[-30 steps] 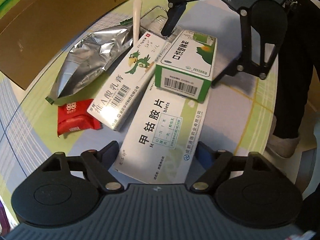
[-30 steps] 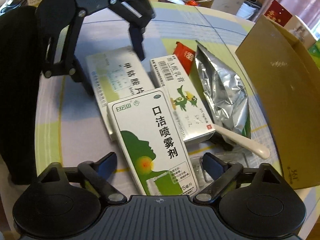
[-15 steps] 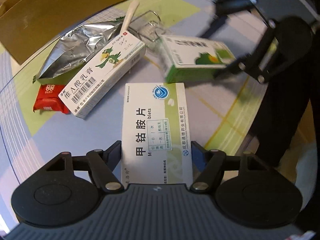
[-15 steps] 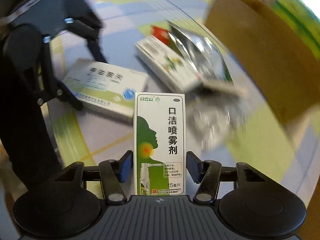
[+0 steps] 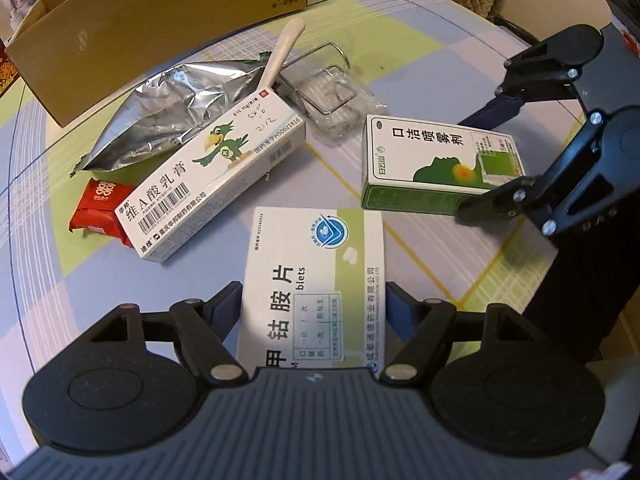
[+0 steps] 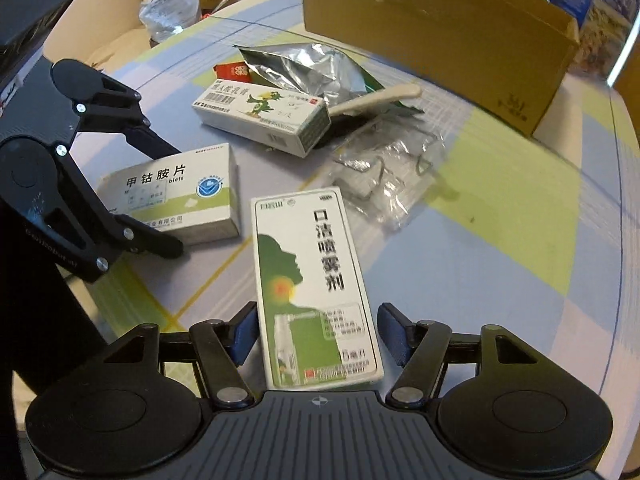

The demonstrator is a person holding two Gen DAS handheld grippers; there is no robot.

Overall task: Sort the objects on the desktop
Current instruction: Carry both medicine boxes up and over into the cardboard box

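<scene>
Two of the three medicine boxes are framed by grippers. The white-and-green tablet box (image 5: 316, 284) lies flat on the tabletop (image 5: 420, 80) between the jaws of the left gripper (image 5: 314, 312); the blue pads stand right at its long edges, but whether they press it cannot be told. The green spray box (image 6: 316, 300) lies between the jaws of the right gripper (image 6: 316, 330), which are spread a little wider than the box, with a gap seen on each side. In the left wrist view this box (image 5: 436, 166) is seen flat on the tabletop, just beyond the tablet box and apart from it.

The third box, a long white ointment box with a green parrot (image 5: 216, 176), lies to the left, one end resting over a red sachet (image 5: 100, 212) and its far side against a crumpled silver foil pouch (image 5: 168, 116). A cream plastic handle (image 5: 282, 54) sticks out from beside the pouch. Next to it a wire frame (image 5: 320, 76) lies on a piece of clear plastic packaging (image 5: 340, 108).

One open cardboard box (image 5: 152, 20) stands at the far edge of the tabletop; its contents are hidden by its wall. In the right wrist view a clear plastic bag (image 6: 168, 8) and other cartons are seen beyond the tabletop.
</scene>
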